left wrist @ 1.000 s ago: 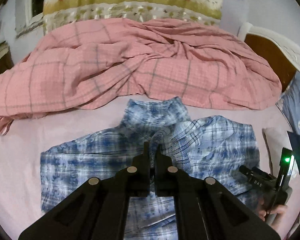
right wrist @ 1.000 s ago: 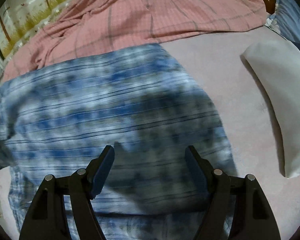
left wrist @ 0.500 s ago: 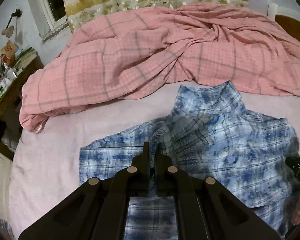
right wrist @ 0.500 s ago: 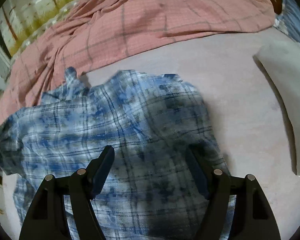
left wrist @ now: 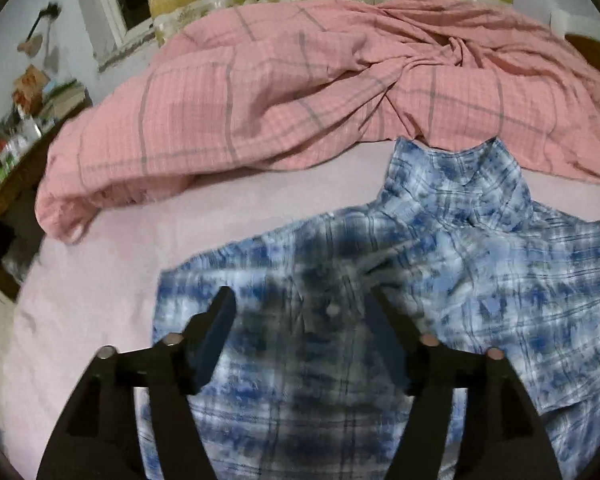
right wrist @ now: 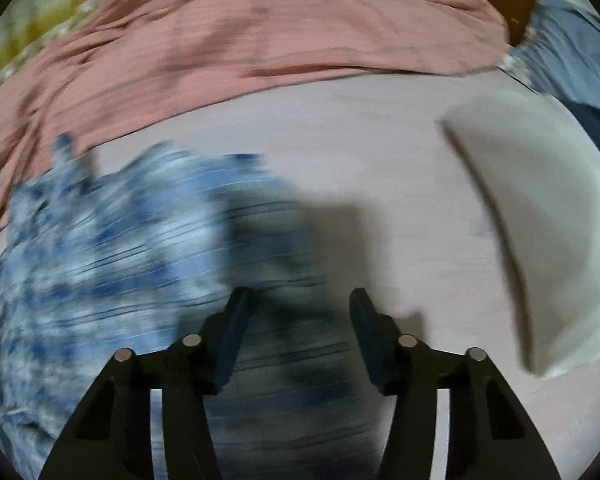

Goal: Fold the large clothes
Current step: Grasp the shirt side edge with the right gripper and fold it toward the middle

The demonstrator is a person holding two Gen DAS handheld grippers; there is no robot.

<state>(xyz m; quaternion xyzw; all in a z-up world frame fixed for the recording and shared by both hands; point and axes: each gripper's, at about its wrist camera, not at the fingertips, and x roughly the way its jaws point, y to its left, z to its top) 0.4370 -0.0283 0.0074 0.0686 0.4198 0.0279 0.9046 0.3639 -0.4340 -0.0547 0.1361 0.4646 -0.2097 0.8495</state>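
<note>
The left claw (left wrist: 302, 306) is matte black, with two angular arms, round silver screws on them, and dark blue pads (left wrist: 216, 336) on the fingers. The right claw (right wrist: 298, 306) has the same black arms, silver screws and blue pads (right wrist: 230, 338).

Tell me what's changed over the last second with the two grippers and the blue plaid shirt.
The left gripper, shut on a fold of the blue plaid shirt until half a second ago, has opened and let it go; the shirt now lies flat beneath it. The right gripper stayed open and has swung right, toward the shirt's edge near the white pillow. The pink blanket has not moved.
</note>
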